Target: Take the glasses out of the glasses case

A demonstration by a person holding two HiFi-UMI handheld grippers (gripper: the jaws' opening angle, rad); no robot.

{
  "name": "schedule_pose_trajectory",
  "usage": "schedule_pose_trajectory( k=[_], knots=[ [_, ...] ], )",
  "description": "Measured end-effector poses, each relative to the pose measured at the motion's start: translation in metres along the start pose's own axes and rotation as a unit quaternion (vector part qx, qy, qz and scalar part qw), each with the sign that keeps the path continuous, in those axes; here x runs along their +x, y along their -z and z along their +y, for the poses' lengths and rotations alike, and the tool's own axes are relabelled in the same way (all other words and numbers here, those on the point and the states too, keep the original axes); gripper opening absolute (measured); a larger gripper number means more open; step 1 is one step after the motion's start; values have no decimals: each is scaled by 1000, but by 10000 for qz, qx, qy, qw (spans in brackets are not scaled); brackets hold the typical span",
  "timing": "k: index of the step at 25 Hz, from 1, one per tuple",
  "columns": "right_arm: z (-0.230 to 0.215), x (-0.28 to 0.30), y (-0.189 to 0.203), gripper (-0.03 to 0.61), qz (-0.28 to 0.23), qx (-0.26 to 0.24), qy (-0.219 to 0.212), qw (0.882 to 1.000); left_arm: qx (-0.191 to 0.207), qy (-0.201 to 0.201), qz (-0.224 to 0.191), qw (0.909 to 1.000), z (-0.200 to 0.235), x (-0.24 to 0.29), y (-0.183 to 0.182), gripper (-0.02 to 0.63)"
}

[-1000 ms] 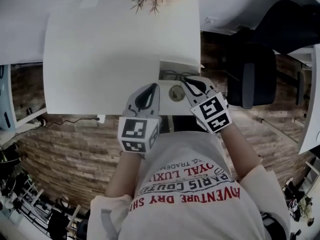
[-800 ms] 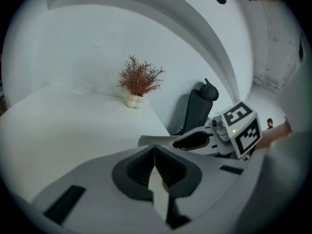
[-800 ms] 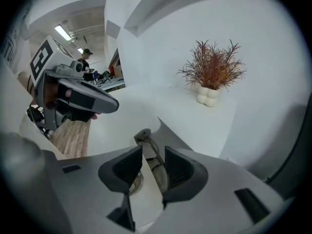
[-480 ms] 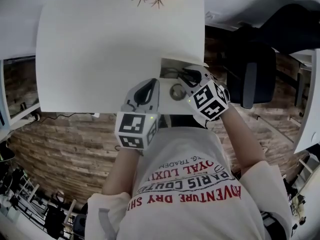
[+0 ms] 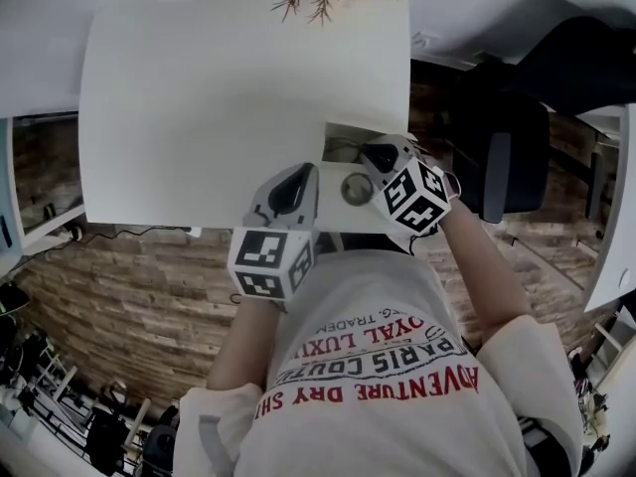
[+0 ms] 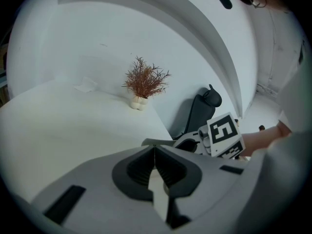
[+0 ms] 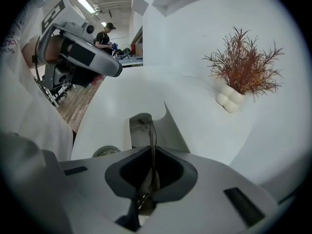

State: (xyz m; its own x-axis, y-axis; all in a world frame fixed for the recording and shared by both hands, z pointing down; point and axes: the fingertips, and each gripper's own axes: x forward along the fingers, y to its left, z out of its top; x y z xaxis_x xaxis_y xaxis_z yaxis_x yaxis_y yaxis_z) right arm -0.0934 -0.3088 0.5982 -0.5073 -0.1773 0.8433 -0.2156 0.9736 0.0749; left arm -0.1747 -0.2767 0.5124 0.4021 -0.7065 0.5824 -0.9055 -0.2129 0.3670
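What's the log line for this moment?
left gripper: shut on glasses case | right gripper: jaws closing, glasses between them | glasses: not yet out of open case

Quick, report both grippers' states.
Left gripper: shut, apparently pinching the glasses case by its edge.
Right gripper: jaws closing on the glasses, caught between them.

Left gripper (image 6: pixel 154 148) jaws together; right gripper (image 7: pixel 151 150) jaws closing on glasses (image 7: pixel 149 128)
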Motion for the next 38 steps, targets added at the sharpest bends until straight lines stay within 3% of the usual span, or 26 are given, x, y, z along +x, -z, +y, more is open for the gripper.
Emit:
schedule_pose_trajectory(
  k=[6, 12, 23, 27, 31, 38],
  knots=[
    [-6, -3, 0, 28, 1, 204, -27, 9998, -29, 9, -41, 10000, -2, -3, -6, 8],
    [-15, -22, -11, 28, -106, 249, 233, 9994, 88, 69, -249, 9996, -9, -6, -22, 8],
    [-29, -78, -49, 27, -992, 789, 689, 9895, 413, 55, -702, 9967, -16, -23, -64, 8],
    [-40, -107, -60, 28, -1521, 1483, 964, 9724, 587, 85, -1004, 9932, -22, -33, -90, 8],
    [-53, -142, -75, 28, -2190, 2102, 1354, 9431, 852, 128, -1294, 9878, -30, -42, -116, 8],
    [-66, -197, -102, 28, -3035, 2537, 2056, 8951, 1278, 285, -1775, 9754, -50, -60, -157, 8]
  ],
)
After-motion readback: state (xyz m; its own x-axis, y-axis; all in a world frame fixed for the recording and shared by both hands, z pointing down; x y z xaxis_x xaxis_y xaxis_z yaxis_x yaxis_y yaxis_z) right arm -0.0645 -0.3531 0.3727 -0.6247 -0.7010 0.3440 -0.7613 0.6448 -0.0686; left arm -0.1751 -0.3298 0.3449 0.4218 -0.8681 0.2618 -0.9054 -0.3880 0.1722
